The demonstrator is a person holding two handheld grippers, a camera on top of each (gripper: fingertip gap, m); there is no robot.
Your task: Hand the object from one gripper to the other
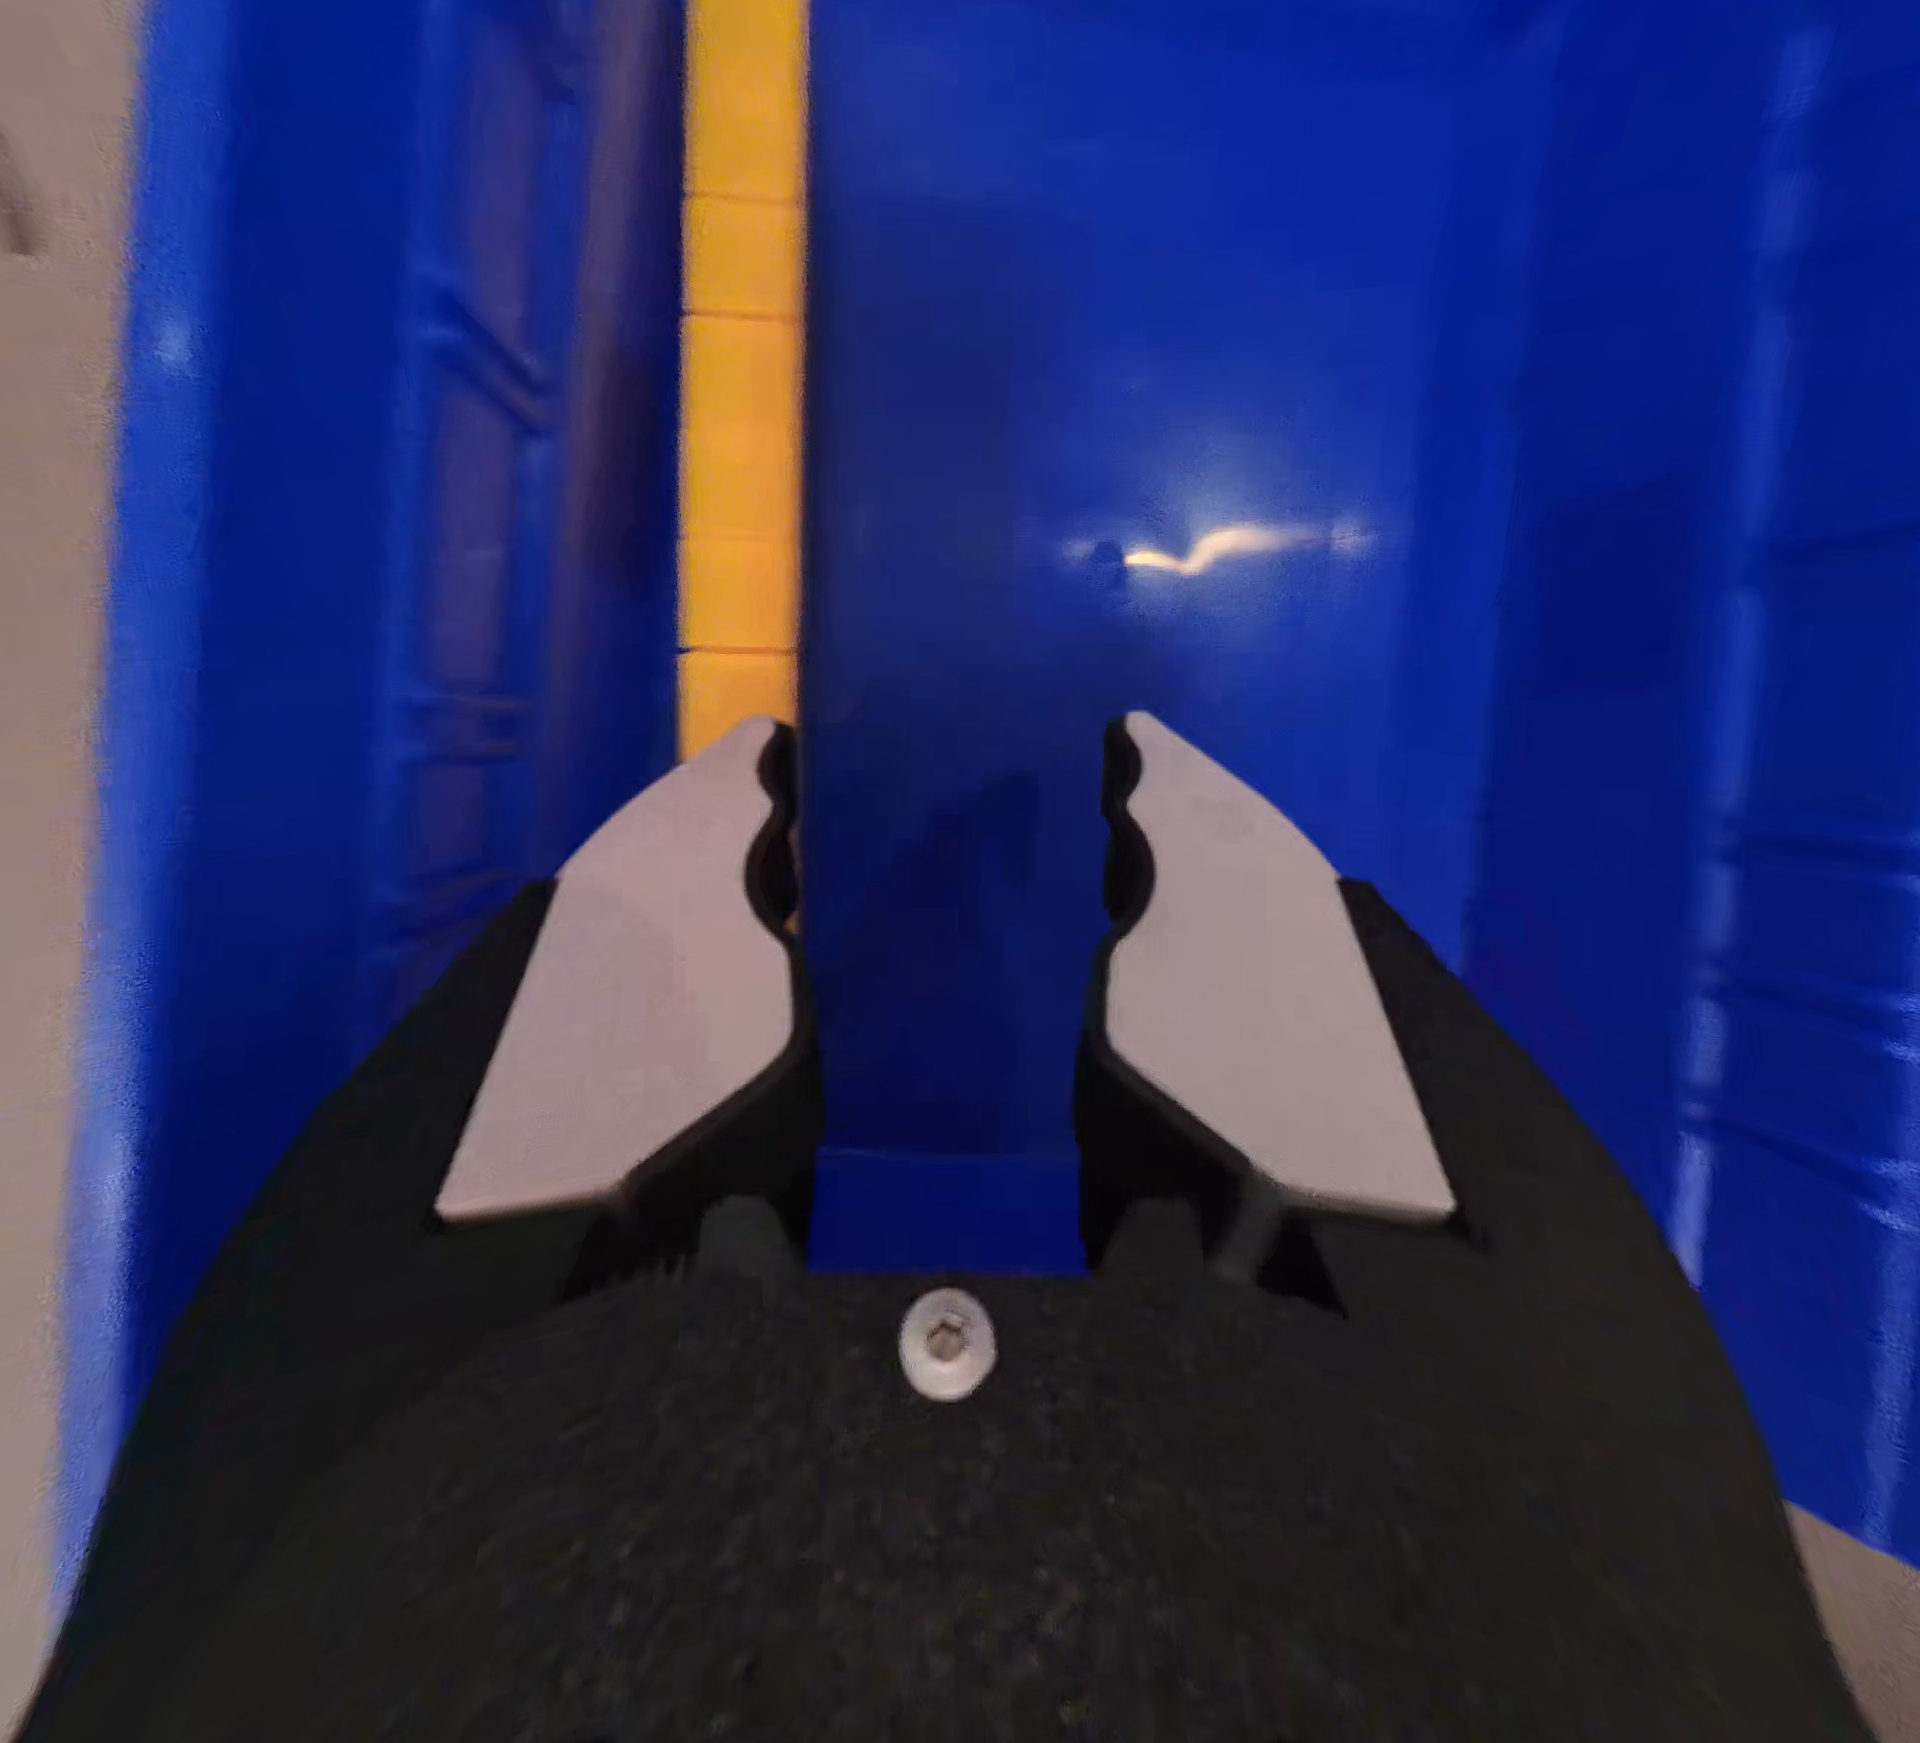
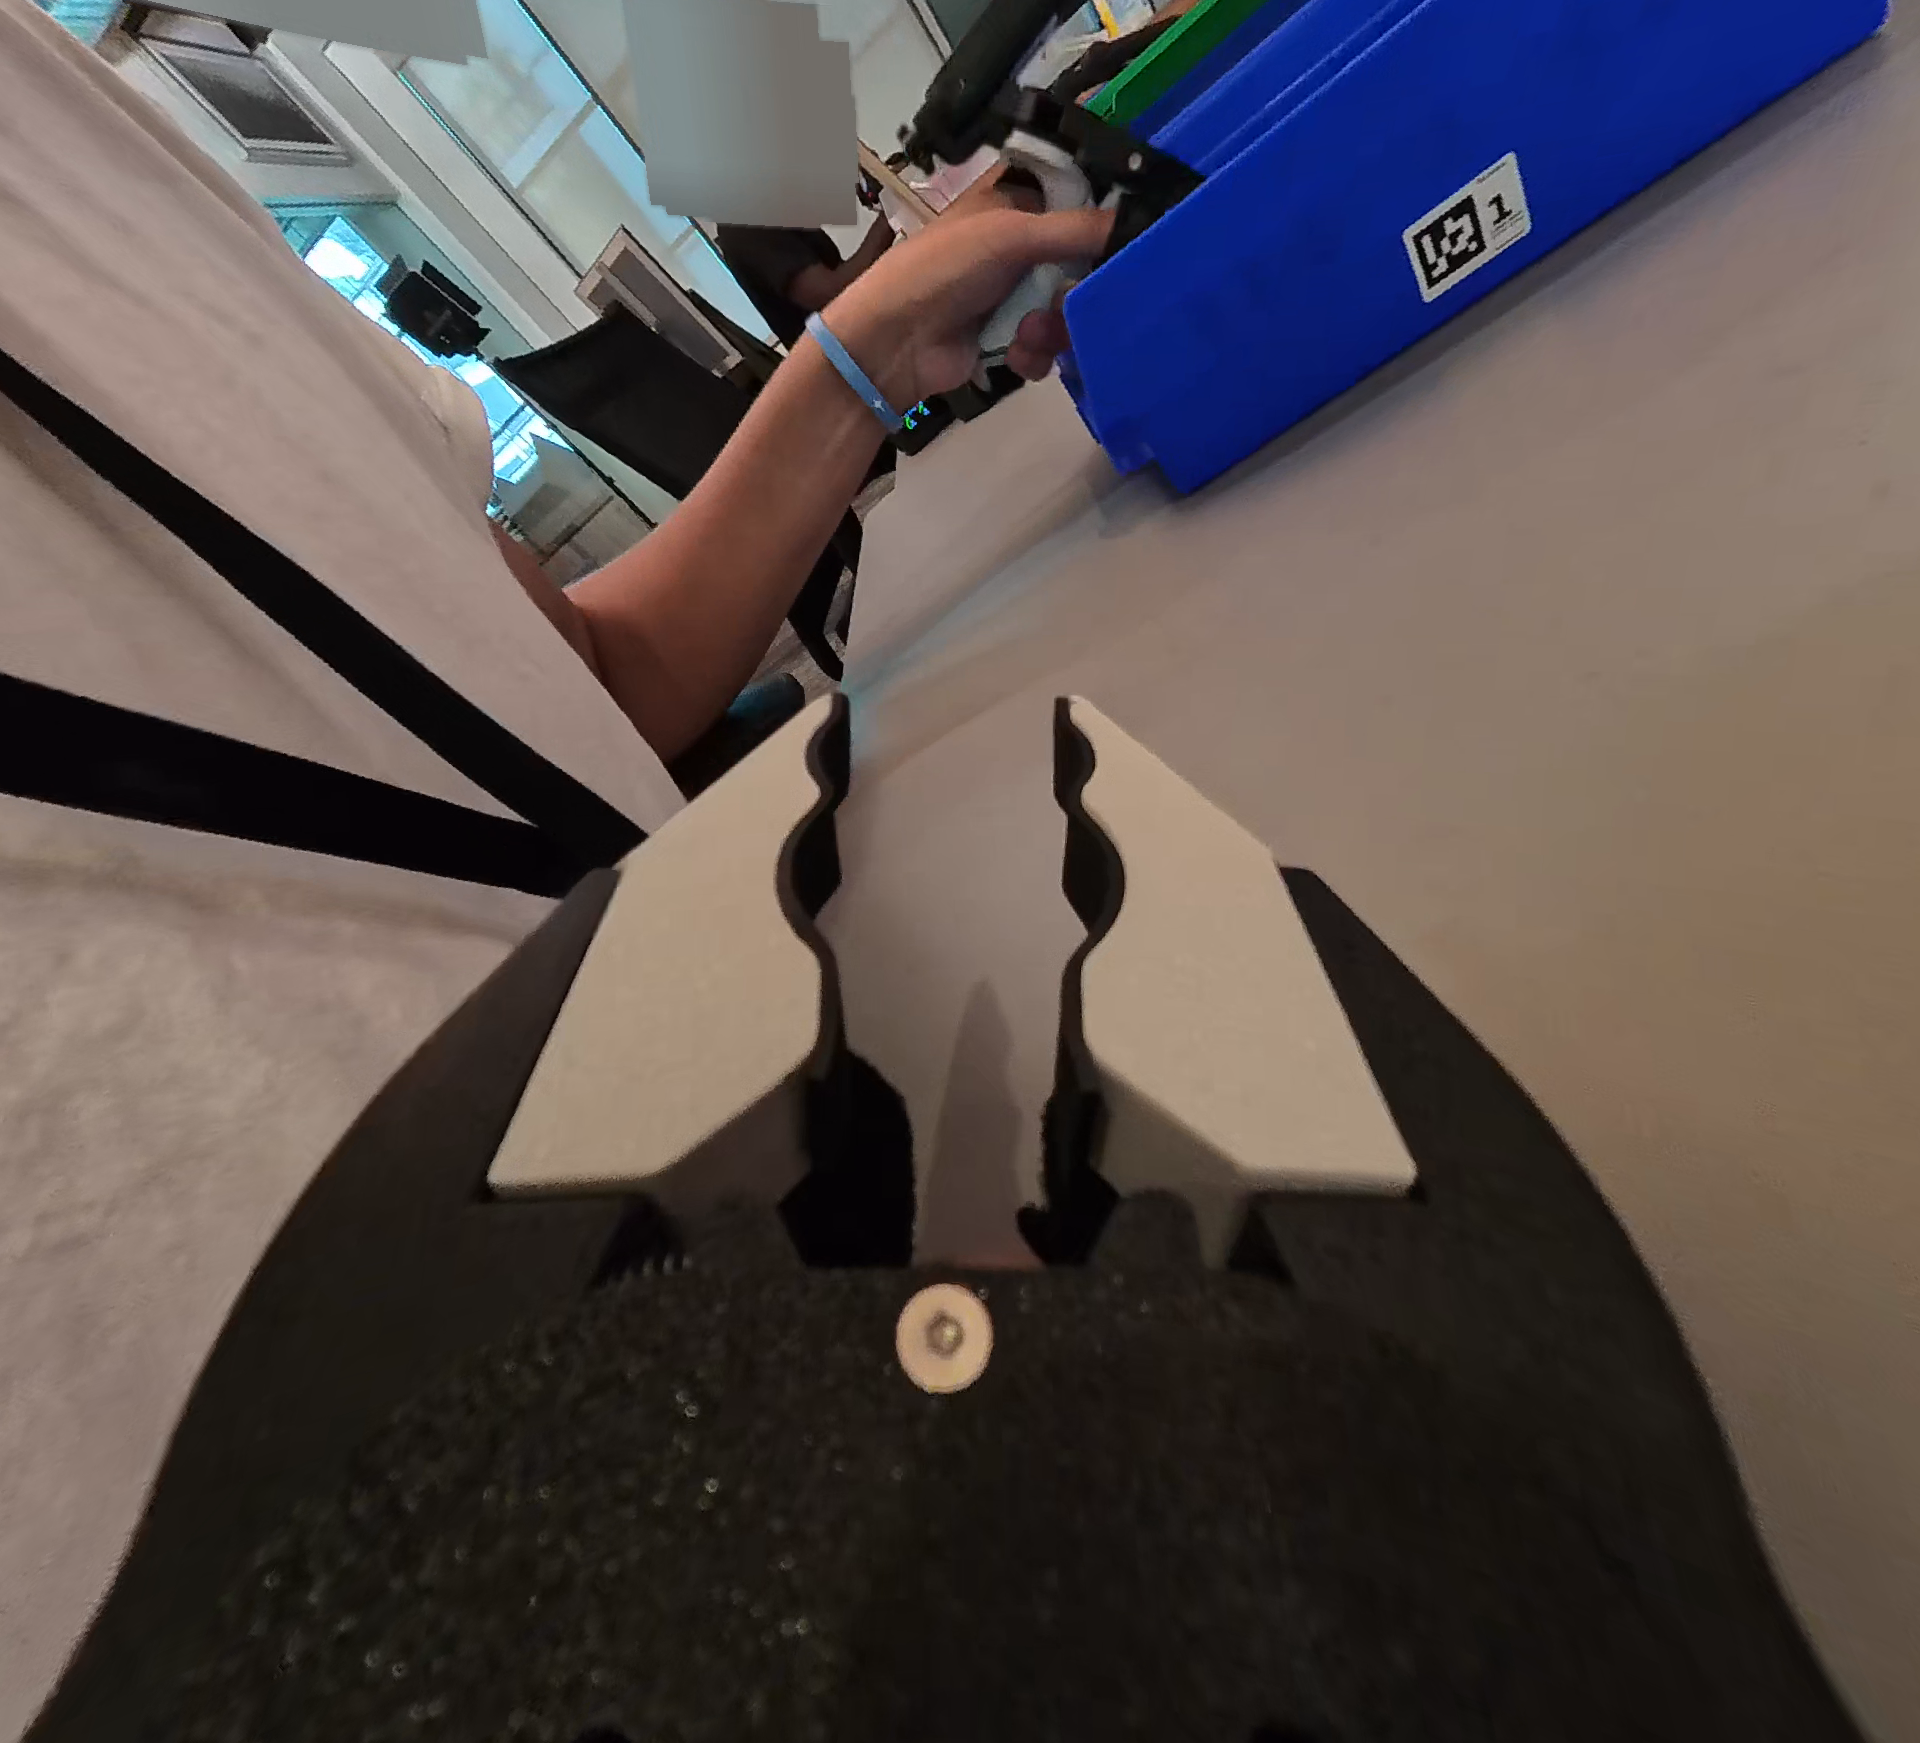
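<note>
With the left tongs [image 1: 951, 820] apart inside the blue bin [image 1: 1351, 343], they'd best slide sideways to straddle the yellow bar [image 1: 743, 322] along its wall, while the right tongs [image 2: 951, 794] wait apart over the worktop [image 2: 1507, 654].

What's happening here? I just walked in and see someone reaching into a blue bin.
A person holds a gripper in each hand. The left gripper is open and reaching down into the blue bin, beside a yellow segmented bar that lies along the bin's floor, not yet grasped. The right gripper is open and empty, low over the grey table. No handover has begun yet.
</note>
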